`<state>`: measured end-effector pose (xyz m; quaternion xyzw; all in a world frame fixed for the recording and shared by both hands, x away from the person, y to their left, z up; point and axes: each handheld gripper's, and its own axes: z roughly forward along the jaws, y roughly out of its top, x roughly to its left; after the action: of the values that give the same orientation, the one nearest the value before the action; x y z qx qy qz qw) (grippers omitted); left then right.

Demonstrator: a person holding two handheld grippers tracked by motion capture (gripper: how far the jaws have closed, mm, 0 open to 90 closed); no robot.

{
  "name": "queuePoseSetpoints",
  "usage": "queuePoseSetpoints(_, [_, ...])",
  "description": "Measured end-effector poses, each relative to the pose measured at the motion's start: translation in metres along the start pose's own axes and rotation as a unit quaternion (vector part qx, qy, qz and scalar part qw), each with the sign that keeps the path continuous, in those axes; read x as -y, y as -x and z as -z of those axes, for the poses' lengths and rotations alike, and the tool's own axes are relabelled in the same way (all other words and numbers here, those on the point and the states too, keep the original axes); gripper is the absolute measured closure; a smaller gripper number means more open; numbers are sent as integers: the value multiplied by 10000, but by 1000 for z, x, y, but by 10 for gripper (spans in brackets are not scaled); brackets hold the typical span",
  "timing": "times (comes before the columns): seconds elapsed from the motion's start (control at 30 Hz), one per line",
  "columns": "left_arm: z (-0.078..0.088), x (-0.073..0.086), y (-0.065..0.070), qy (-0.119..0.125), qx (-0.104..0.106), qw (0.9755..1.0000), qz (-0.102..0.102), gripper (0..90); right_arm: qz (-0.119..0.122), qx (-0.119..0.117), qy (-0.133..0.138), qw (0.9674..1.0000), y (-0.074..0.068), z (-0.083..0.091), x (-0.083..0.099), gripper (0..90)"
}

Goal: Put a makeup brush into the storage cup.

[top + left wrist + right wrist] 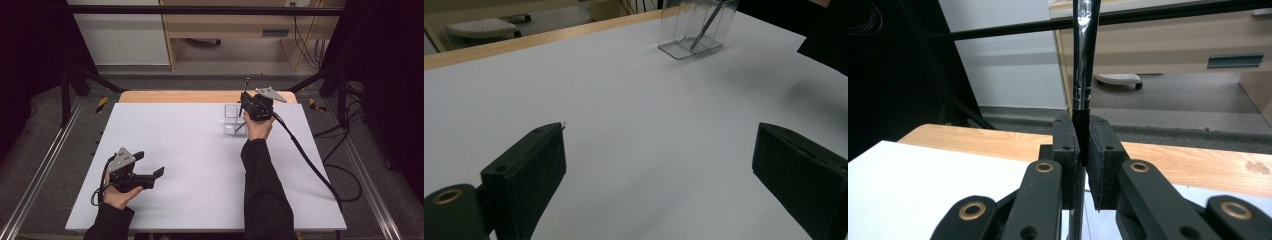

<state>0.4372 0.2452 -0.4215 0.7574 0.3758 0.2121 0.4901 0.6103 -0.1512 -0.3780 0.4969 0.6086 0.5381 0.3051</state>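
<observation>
Right gripper point(1082, 150) clamps a slim black-and-silver pen point(1082, 60) upright, just above the clear box point(233, 119) at the table's point(200, 150) far edge, where another pen point(706, 25) leans; left gripper point(150, 165) rests wide open, near side

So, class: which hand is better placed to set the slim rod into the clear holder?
The right. Its claw is shut on the slim rod, held upright just above the clear holder. The left claw stands open with nothing in it, at the near left of the table, far from the holder.
</observation>
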Motion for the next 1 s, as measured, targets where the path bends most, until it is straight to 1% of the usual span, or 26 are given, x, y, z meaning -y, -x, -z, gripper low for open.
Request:
queuePoseSetpoints(0.17, [0,0,0,-8,-3,10000,1,64,-18,11,-27,10000,0,-1,5,842])
queuePoseSetpoints(0.37, [-1,0,0,-13,-4,10000,-9,64,58,22,-77,10000,-1,-3,10,842])
queuePoseSetpoints(0.53, [0,0,0,-1,0,10000,-1,64,48,33,-132,9999,-4,-5,15,843])
queuePoseSetpoints(0.77, [-1,0,1,-13,-2,10000,-13,64,-1,78,-195,9998,-2,-6,21,843])
queuePoseSetpoints(1.0, [-1,0,1,-23,5,10000,-22,65,26,94,-248,9996,-2,-6,28,843])
